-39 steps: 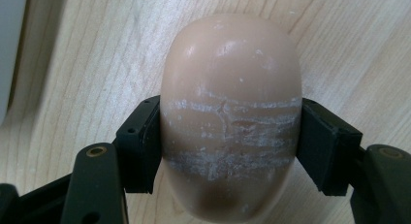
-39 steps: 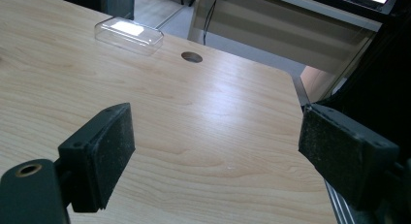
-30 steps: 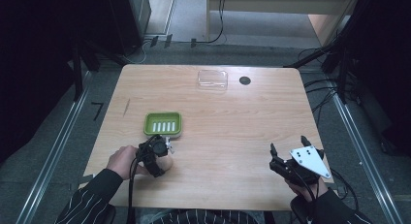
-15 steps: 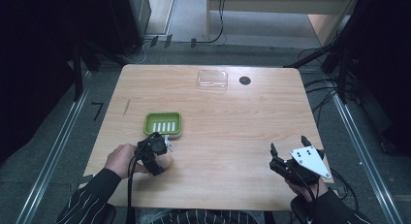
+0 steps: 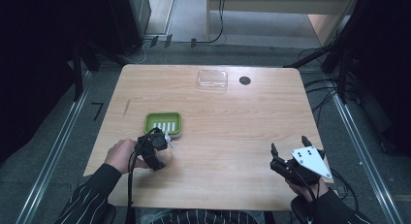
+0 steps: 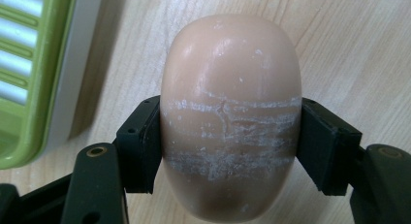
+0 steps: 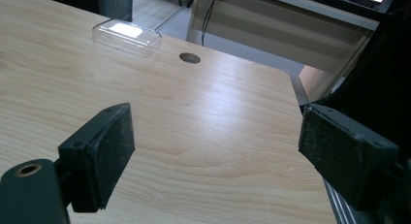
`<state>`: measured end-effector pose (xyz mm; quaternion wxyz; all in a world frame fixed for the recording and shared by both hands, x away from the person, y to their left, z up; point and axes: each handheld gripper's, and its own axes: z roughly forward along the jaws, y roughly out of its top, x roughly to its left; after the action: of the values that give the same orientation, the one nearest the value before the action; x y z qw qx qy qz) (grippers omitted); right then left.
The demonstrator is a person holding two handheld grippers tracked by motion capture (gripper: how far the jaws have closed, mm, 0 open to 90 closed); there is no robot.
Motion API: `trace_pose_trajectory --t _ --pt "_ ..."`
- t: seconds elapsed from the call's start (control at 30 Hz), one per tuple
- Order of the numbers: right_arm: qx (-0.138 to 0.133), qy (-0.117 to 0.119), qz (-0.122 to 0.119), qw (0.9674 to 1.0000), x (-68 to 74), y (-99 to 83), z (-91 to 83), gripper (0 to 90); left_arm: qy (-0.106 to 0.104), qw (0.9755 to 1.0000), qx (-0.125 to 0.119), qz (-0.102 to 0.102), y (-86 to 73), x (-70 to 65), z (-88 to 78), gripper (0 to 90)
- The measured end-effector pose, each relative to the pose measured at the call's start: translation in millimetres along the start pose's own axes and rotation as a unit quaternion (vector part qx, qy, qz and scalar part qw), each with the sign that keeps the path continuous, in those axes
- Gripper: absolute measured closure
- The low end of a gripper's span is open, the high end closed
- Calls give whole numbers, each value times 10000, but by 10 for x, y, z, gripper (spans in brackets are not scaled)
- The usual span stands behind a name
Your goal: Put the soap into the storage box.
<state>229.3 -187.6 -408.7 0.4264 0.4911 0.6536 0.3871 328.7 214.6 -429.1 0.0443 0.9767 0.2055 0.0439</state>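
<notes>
Near the front-left corner of the table (image 5: 228, 112), the left gripper (image 6: 228, 136) has its jaws clamped on a pale, egg-shaped object (image 6: 231, 112), one black pad pressed to each flank. The egg's long axis runs straight out along the gripper's own line, away from the hand, so the jaws squeeze across its narrow waist, where chalky scuff bands show. Whether it rests on the wood or hangs just above it I cannot tell. Just beside it, toward the back edge and slightly left, sits the green slotted tray (image 5: 163, 123); from the high view the gripper's tip is almost at the tray's front-right corner, so I judge any move into the tray to be a short one, forward and left. The right gripper (image 7: 213, 151) hovers with its jaws wide apart, holding nothing, at the front-right corner, well apart from the egg. A clear plastic lid (image 5: 212, 79) lies near the back edge.
</notes>
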Motion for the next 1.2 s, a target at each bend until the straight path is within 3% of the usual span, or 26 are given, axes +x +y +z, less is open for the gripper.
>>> trace_pose_trajectory --t 0.33,0.57,1.2 --pt "15 12 -38 10000 6 -3 -4 136 31 9999 -130 -20 6 68 -89 337" --pt "26 15 -29 10000 12 -2 -2 136 69 9998 -119 126 27 112 -113 337" --pt "38 16 -43 10000 12 0 3 136 17 9995 -214 249 143 245 -179 337"
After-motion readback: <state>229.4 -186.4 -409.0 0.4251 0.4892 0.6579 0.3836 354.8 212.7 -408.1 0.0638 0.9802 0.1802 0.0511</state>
